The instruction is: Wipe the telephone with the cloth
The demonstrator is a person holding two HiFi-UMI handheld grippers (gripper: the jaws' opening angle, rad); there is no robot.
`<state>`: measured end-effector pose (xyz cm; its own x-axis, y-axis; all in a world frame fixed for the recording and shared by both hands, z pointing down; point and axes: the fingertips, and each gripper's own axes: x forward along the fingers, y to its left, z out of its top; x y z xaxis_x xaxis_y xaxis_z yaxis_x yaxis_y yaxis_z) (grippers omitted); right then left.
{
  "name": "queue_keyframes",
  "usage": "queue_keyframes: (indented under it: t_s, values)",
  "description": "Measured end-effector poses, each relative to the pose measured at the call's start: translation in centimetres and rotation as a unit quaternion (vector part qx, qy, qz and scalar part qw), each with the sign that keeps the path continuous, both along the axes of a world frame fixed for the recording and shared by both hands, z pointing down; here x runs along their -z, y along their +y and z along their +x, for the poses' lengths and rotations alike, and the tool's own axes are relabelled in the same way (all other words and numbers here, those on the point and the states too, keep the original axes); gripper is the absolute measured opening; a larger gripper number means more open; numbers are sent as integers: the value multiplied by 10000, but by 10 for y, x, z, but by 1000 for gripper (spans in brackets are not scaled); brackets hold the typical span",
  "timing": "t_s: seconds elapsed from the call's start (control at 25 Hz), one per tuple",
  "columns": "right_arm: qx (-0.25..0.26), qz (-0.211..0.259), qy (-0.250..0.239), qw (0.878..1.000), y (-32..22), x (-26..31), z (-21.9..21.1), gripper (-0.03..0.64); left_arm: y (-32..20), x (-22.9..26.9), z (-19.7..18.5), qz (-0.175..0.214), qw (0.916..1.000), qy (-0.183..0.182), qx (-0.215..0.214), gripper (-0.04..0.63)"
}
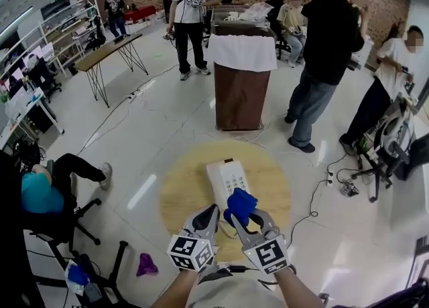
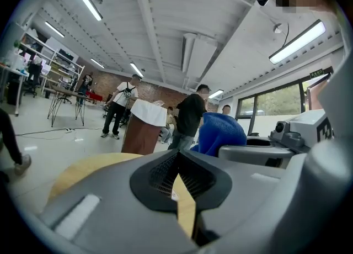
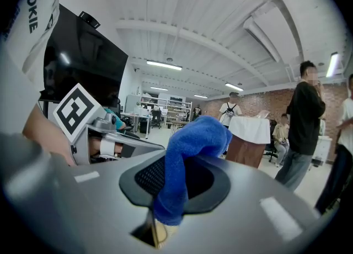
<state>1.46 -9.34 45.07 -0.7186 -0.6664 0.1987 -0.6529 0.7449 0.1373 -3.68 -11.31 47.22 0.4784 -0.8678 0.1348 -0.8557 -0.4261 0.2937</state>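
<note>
- Head view, nearest first: left gripper (image 1: 212, 211) has its jaws pressed together with nothing between them. The left gripper view confirms it: the pads meet, and only table top shows through the slit below them.
- The right gripper (image 1: 249, 218) sits just beside it, clamped on the blue cloth (image 1: 240, 205). The right gripper view shows the cloth pinched between the pads, with a wad bunched over the tips and a short tail hanging below.
- Both grippers point roughly level, slightly nose-down, side by side at the near edge of the round wooden table (image 1: 181, 196).
- The telephone (image 1: 226, 178) is white, keypad up, and lies flat on the table with its long axis running away from the person.
- The cloth wad sits over the phone's near-right end. No view shows whether it is touching or hovering.
- The left gripper's tips are by the phone's near-left corner. Whether they touch it is also unclear.
- Progress: the cloth is in hand and at the phone. The plastic shows no visible marks or streaks, so the wiped area can't be read off.
- Judgement: early in the task. The keypad and far end lie ahead of the cloth and look like the work still left.
- Next step likely needs the cloth pressed down and stroked away along the body. The shut left gripper could brace the phone so it doesn't slide.
- Farther out: a brown podium (image 1: 240, 86) with a white cover, several people standing around it, and a brick wall at the back.
</note>
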Motion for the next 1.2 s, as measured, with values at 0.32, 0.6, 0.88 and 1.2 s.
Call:
queue_keyframes:
  t_s: [0.32,0.6,0.88,1.2]
  values:
    - [-185,-193,124,9996,-20,-16,-12,71,-25,-35,-22,-378,9991,209,-19,0]
    - [-243,-184,200,9993,-40,-20,-15,71,-52,-81,-21,-1012,9912,739,-424,71]
    - [-387,-297,271,9984,-54,-28,-11,71,-86,-121,-24,-1483,9794,1163,-721,126]
    - [-444,-411,389,9974,-65,-40,-8,71,-117,-168,-30,-2033,9646,1441,-860,158]
